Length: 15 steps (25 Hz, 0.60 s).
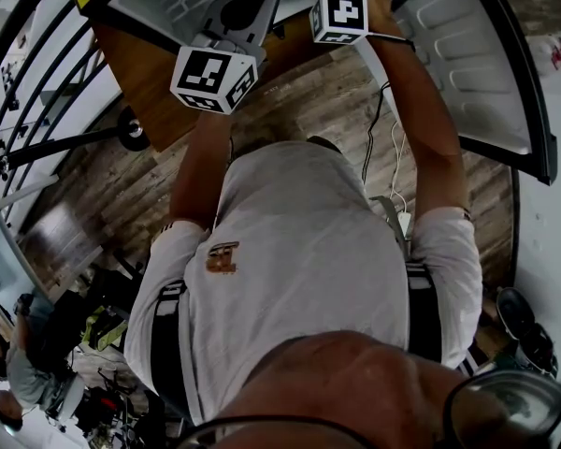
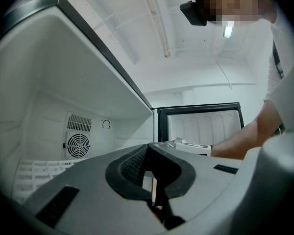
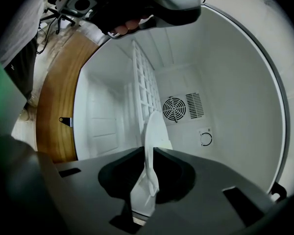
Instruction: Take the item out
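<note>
In the right gripper view, a thin white flat item (image 3: 153,131) stands on edge inside the white fridge compartment (image 3: 235,82). My right gripper (image 3: 149,156) is shut on its near part, with the dark pads against both faces. What the item is stays unclear. In the left gripper view, my left gripper (image 2: 152,182) points into the same compartment with its jaws together and nothing held. The head view shows both marker cubes, left (image 1: 213,78) and right (image 1: 339,15), at the fridge opening; the fingertips are hidden there.
A round fan grille (image 3: 174,108) and a dial (image 3: 206,138) sit on the fridge's back wall, with a white wire shelf (image 3: 141,77) beside the item. The fridge door (image 1: 472,54) stands open at the right. Wooden floor (image 1: 122,195) lies below, and people stand at the lower left.
</note>
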### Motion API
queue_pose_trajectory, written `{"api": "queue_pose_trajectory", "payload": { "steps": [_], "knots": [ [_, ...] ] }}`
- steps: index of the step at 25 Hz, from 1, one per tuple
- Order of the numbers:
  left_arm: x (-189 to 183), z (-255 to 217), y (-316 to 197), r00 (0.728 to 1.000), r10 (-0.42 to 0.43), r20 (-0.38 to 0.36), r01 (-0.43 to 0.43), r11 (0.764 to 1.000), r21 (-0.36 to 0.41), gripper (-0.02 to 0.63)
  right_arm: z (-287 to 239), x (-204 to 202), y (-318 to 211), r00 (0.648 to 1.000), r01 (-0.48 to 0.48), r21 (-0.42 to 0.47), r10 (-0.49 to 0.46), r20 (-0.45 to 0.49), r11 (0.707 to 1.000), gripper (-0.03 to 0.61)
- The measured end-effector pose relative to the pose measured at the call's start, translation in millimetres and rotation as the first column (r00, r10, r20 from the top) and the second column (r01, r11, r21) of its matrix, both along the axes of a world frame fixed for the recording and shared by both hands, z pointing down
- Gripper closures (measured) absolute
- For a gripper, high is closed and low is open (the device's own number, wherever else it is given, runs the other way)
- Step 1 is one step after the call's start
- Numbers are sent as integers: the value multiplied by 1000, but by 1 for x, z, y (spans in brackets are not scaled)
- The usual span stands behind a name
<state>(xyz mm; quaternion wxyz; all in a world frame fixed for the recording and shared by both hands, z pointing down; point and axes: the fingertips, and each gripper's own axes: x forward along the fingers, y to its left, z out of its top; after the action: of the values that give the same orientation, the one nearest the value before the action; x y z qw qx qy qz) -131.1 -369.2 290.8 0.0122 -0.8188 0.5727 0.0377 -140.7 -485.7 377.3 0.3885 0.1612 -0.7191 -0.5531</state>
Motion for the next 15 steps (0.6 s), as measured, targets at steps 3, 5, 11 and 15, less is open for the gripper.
{"api": "queue_pose_trajectory", "payload": {
  "steps": [3,5,11,15],
  "knots": [
    [2,2,-1,1000,6,-1,-6,1000,-4,595,2,0,-1,1000,7,10,-7,-11,1000,519],
    [3,3,-2,1000,11,-3,-11,1000,-7,595,2,1,0,1000,11,18,-11,-6,1000,526],
    [7,4,-2,1000,17,0,-17,1000,-7,595,-8,2,-1,999,9,56,-11,35,998,540],
    [7,5,-2,1000,17,2,-17,1000,-8,595,-6,5,-2,999,-1,67,-2,39,998,540]
  ]
}}
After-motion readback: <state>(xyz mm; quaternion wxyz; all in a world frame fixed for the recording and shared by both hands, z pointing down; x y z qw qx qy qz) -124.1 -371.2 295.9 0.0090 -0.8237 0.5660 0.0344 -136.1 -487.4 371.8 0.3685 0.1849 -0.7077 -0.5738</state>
